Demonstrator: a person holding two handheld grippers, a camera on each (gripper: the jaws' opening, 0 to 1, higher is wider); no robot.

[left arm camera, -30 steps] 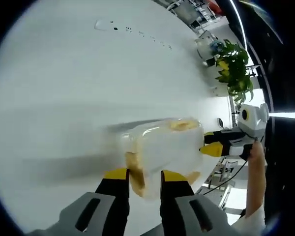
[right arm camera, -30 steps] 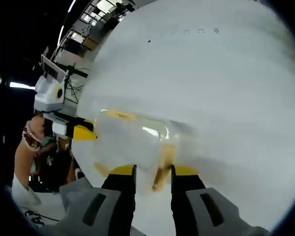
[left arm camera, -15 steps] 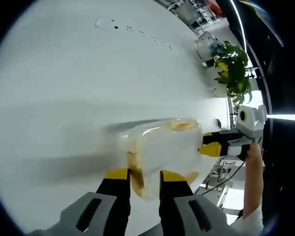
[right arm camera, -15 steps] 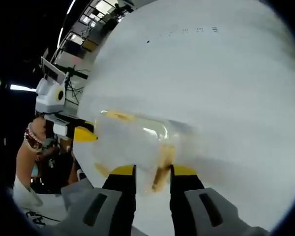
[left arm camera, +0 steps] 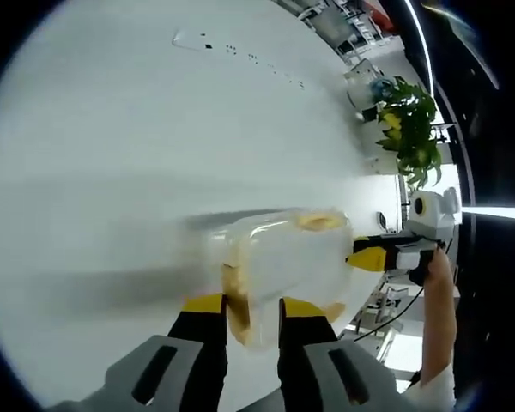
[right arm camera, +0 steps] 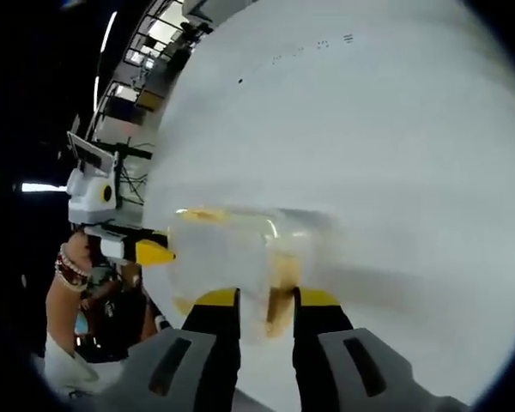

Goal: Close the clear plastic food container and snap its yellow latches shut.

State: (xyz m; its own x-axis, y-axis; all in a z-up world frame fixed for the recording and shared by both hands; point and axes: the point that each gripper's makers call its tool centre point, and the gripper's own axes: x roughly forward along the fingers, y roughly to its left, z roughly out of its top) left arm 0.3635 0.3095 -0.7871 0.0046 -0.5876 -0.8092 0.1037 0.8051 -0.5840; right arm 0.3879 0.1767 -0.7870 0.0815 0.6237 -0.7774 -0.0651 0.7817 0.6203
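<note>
The clear plastic container lies on its side against the white table, lid on. My left gripper is shut on the yellow latch at its near end, with a yellow-tipped jaw on either side. Another yellow latch shows on the far upper edge. My right gripper comes in from the right and touches the container's opposite end. In the right gripper view the container lies across the middle, and my right gripper is shut on the yellow latch there. The left gripper meets the far end.
The white table stretches wide around the container. A green potted plant stands past its far right edge. A person's hand holds the right gripper, and a hand with a beaded bracelet holds the left one.
Both views have shifted slightly with the hands. The container stays pinched between the two grippers and the jaws hold as before.
</note>
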